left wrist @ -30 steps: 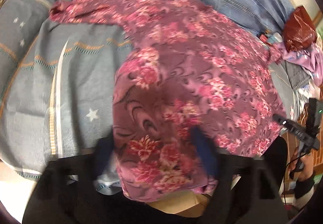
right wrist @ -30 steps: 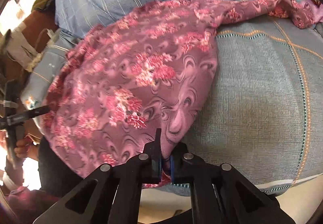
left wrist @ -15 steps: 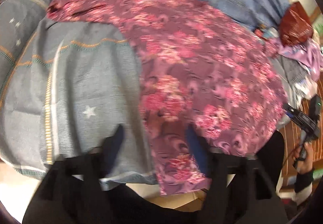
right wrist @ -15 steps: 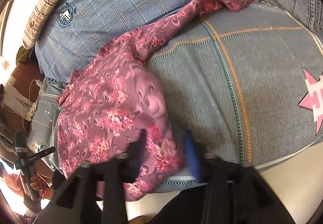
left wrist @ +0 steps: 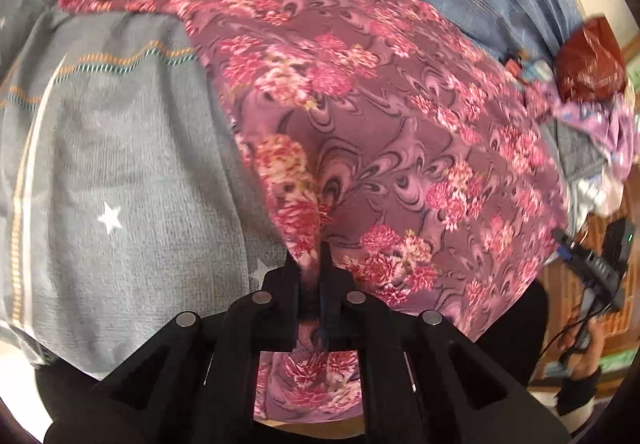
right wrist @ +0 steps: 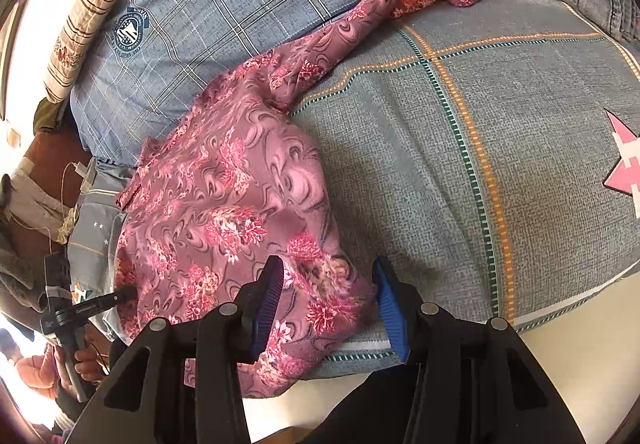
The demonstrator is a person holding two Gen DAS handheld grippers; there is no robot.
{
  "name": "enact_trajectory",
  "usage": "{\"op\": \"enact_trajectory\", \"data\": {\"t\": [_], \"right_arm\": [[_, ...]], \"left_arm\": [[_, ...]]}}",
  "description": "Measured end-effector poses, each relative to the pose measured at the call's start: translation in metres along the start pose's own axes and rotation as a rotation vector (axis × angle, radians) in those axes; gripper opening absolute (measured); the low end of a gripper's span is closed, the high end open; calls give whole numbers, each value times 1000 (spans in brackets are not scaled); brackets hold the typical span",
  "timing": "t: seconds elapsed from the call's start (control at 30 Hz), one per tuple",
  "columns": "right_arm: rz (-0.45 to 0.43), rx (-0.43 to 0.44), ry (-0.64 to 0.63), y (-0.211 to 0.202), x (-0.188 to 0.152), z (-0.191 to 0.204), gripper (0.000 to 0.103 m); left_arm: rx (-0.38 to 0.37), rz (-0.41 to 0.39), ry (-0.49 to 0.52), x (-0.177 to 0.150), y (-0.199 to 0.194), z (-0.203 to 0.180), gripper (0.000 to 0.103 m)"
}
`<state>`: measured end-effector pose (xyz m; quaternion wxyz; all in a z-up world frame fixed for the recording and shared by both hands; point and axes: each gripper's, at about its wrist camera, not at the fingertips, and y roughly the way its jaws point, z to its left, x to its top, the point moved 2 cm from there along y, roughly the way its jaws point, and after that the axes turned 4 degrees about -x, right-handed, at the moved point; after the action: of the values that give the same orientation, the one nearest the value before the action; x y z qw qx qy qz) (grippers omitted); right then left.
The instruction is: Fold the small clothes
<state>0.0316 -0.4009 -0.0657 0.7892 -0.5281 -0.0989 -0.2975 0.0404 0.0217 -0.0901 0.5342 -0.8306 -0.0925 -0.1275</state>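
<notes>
We see the bed (right wrist: 460, 171) carrying the floral garment (left wrist: 380, 131) along its near edge. Our left hand-held gripper (left wrist: 310, 268) is clamped on its hem; the right hand-held gripper (right wrist: 328, 284) stands apart astride a corner. Next, we judge, it must pinch that corner before folding.

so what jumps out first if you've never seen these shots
The pink floral garment sprawls across the grey bedspread, one long sleeve trailing toward the far edge. The left claw has just closed on its near edge, while the right claw has just opened, straddling a fold without pressing it.
</notes>
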Motion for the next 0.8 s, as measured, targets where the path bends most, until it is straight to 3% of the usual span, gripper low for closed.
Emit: {"op": "enact_trajectory", "data": {"t": [0.2,0.3,0.37,0.47,0.53,0.57,0.6,0.63,0.67,0.8], "right_arm": [[5,4,-12,-2,3,4,48],[3,27,24,-1,8,-1,53],[10,53,43,1,9,-1,56],[51,111,19,12,5,9,56],[110,197,-35,23,-1,23,57],[156,245,-73,30,-6,31,53],[190,263,-108,34,-11,39,43],[220,287,-131,34,-13,47,2],[240,334,-141,29,-13,55,4],[110,489,-109,-29,12,62,4]], "left_arm": [[-15,-112,-62,-1,-51,20,3],[-6,-148,-110,3,-65,34,3],[25,-142,-133,3,-64,43,3],[10,-115,-158,3,-57,47,3],[18,-108,-150,4,-55,44,3],[21,-105,-147,4,-54,43,3],[22,-99,-149,5,-54,43,3],[16,-98,-152,7,-56,42,3],[12,-102,-150,8,-60,41,3],[22,-100,-146,10,-63,44,4]]}}
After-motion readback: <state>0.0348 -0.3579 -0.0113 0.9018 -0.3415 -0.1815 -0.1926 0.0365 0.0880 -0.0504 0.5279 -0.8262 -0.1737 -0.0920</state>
